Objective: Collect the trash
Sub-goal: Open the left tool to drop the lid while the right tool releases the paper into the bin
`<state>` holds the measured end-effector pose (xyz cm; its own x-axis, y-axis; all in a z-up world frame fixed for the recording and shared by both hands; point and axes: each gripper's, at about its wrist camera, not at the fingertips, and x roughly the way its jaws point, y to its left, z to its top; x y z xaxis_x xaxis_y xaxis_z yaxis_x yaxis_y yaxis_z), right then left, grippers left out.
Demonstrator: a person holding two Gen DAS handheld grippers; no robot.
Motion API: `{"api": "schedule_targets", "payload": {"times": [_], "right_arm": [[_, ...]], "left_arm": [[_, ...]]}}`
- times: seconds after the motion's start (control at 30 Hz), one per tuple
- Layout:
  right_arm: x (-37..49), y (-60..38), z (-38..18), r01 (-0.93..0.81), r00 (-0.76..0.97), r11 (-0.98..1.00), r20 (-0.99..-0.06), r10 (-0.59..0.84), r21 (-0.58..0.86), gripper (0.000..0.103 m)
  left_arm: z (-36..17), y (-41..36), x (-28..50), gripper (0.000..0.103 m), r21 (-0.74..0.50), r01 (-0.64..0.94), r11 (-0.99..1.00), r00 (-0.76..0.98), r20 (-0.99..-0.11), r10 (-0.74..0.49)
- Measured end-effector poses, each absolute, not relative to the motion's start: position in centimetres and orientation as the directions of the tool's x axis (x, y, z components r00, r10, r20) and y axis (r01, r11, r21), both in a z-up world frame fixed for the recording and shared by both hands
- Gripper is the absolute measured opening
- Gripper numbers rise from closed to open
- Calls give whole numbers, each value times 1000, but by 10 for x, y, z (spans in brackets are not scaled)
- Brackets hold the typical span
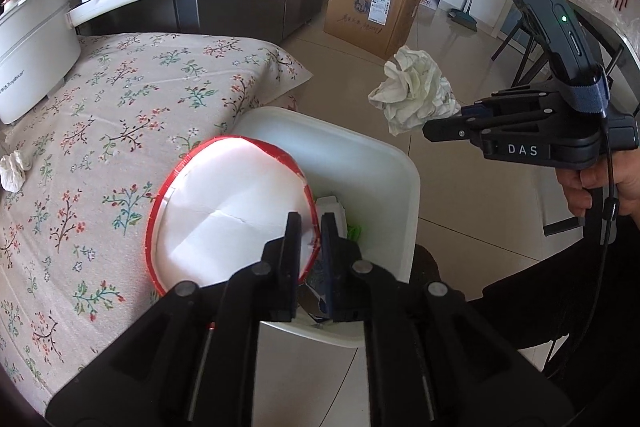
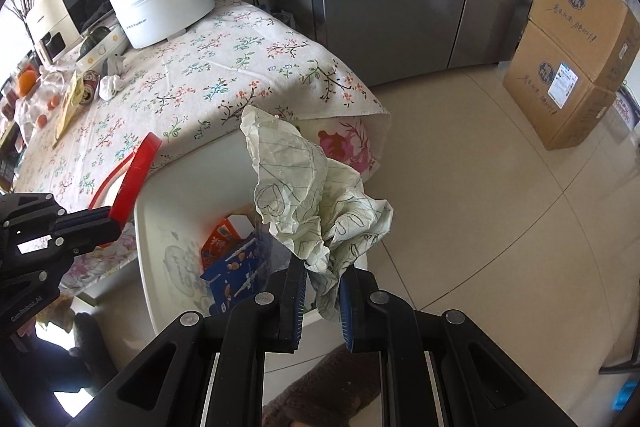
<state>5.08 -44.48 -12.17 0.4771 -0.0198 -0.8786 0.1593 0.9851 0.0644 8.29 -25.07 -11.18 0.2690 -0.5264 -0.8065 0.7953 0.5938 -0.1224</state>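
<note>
The left gripper point(image 1: 310, 239) pinches the rim of a red-edged paper bowl point(image 1: 224, 211), flimsy and creased white inside, holding it tilted at the white bin point(image 1: 400, 187), presumably so it can slide in. In the left wrist view the bowl sits at about nine o'clock from the bin's opening, overlapping its near edge. The right gripper point(image 2: 322, 291) is clamped on a crumpled paper ball point(image 2: 316, 195), thin lined sheet with pen drawings, held above the bin's two o'clock side, apparently ready to drop. Cardboard packets already lie in the smooth plastic bin. A crumpled tissue point(image 1: 14, 171) remains on the floral cloth of the table point(image 1: 120, 131), at nine o'clock.
</note>
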Motion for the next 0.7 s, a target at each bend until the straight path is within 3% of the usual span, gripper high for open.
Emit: {"api": "schedule_targets", "payload": {"times": [0.03,0.1,0.13,0.33,0.63,0.7], "right_arm": [[51,-444,-122,158,472,986,-881,-25,57,15],[53,-441,-124,157,463,987,-886,-33,45,15],[55,-438,-124,154,459,987,-888,-36,40,15],[70,-414,-125,113,434,994,-900,-44,6,15],[96,-368,-144,48,372,998,-927,-48,-32,16],[101,-361,-148,50,356,998,-933,-45,-29,20]], "left_arm": [[-111,-249,84,40,-101,784,613,291,-812,-506],[-105,-242,85,60,-61,765,641,338,-809,-480],[-102,-236,88,63,-52,754,655,355,-807,-473],[-88,-187,115,75,-34,645,764,431,-808,-400],[-77,-120,142,81,-7,519,855,491,-816,-304],[-76,-111,145,82,-1,503,864,498,-816,-292]]}}
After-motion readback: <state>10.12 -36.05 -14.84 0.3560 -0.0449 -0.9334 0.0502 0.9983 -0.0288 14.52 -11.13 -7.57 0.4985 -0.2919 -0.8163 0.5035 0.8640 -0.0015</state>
